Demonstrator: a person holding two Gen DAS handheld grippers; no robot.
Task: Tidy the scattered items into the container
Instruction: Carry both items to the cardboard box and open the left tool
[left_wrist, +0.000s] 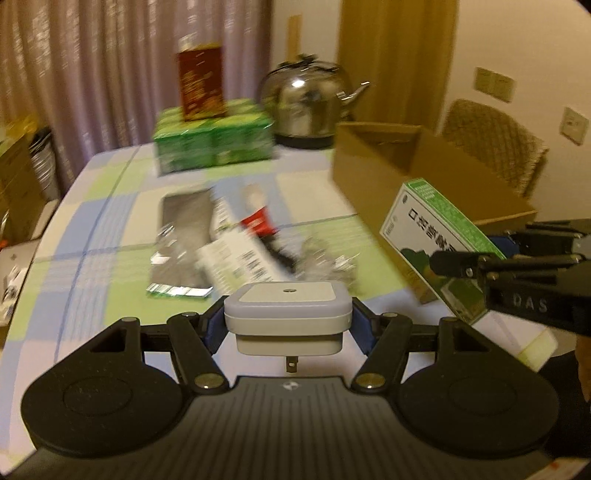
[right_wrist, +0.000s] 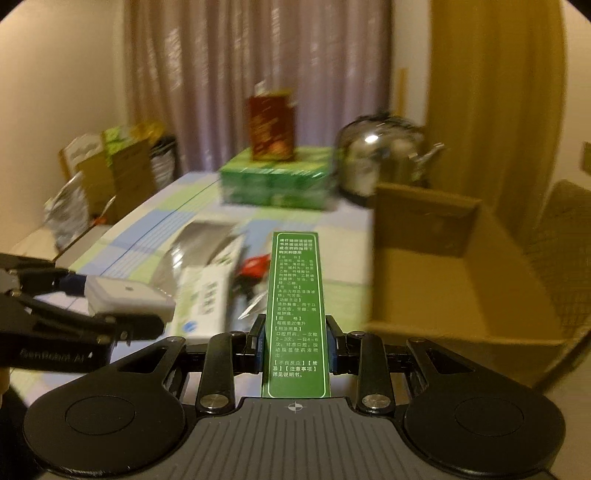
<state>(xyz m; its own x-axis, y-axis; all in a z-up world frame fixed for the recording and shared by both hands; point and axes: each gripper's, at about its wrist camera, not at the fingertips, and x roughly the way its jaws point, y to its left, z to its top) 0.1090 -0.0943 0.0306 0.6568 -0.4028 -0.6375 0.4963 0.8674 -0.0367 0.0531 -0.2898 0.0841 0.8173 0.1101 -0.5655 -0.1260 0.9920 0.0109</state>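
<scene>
Our left hand-held gripper (left_wrist: 288, 325) is clamped on a white plug adapter (left_wrist: 287, 312), squarish with a grey upper face and a metal prong pointing down. Our right hand-held gripper (right_wrist: 295, 345) is clamped on a green-and-white medicine box (right_wrist: 297, 317) printed with white text. Both are held above the checked surface (left_wrist: 110, 221). The open cardboard box (left_wrist: 424, 166) sits to the right. Between us and the far edge lie a silver pouch (left_wrist: 184, 236), a white carton (left_wrist: 236, 254) and a red item (left_wrist: 258, 221), all blurred. Behind stand a green pack (left_wrist: 212, 134), a red box (left_wrist: 201, 86) and a kettle (left_wrist: 306, 103). The medicine box's long axis points forward along our fingers.
</scene>
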